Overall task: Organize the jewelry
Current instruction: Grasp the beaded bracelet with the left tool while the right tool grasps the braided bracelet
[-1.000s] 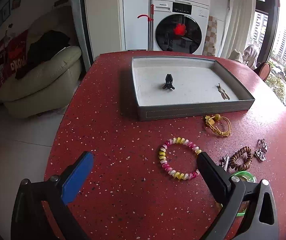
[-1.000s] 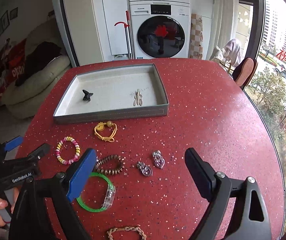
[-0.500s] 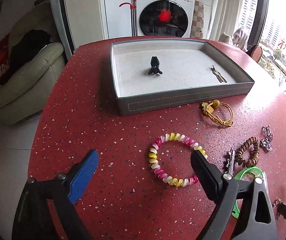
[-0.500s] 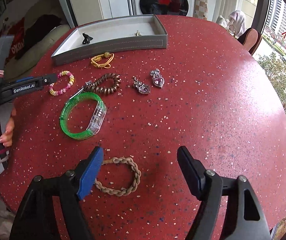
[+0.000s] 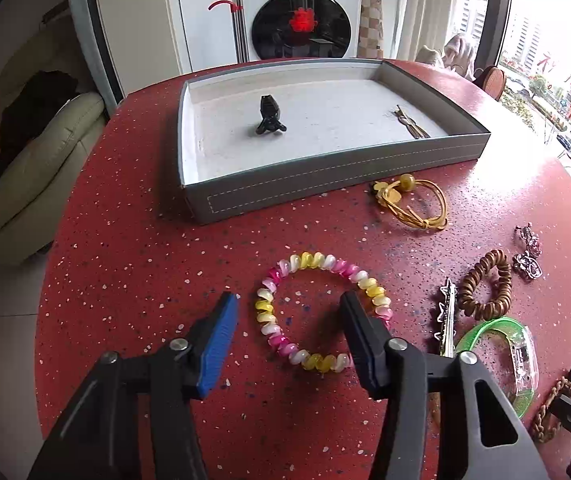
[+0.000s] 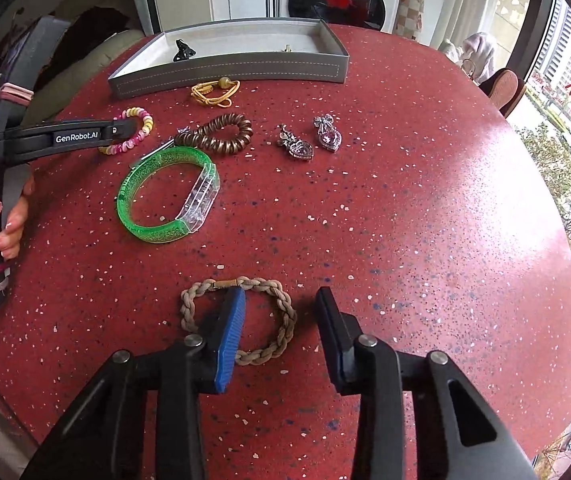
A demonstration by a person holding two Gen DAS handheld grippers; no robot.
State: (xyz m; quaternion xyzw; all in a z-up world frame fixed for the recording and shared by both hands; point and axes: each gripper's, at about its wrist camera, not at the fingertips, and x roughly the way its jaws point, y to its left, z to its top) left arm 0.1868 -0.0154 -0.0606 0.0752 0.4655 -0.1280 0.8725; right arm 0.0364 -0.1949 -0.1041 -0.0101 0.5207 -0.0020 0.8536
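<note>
Fingers closing in on two bracelets, grey tray holding two pieces.

My left gripper [image 5: 289, 312] has just been narrowing, its fingers straddling the near-left arc of the pink-and-yellow bead bracelet [image 5: 321, 312] without pressing it yet; my right gripper [image 6: 281, 312] has likewise been closing, one finger inside and one outside the braided cord bracelet [image 6: 281, 320], still not gripping. Both bracelets lie flat on the red surface [image 6: 425, 220]. Farther out, the grey tray [image 5: 325, 180] sits at the far edge, holding a black clip [image 5: 270, 115] near its middle and a small gold-toned piece [image 5: 409, 122] by its right wall.
</note>
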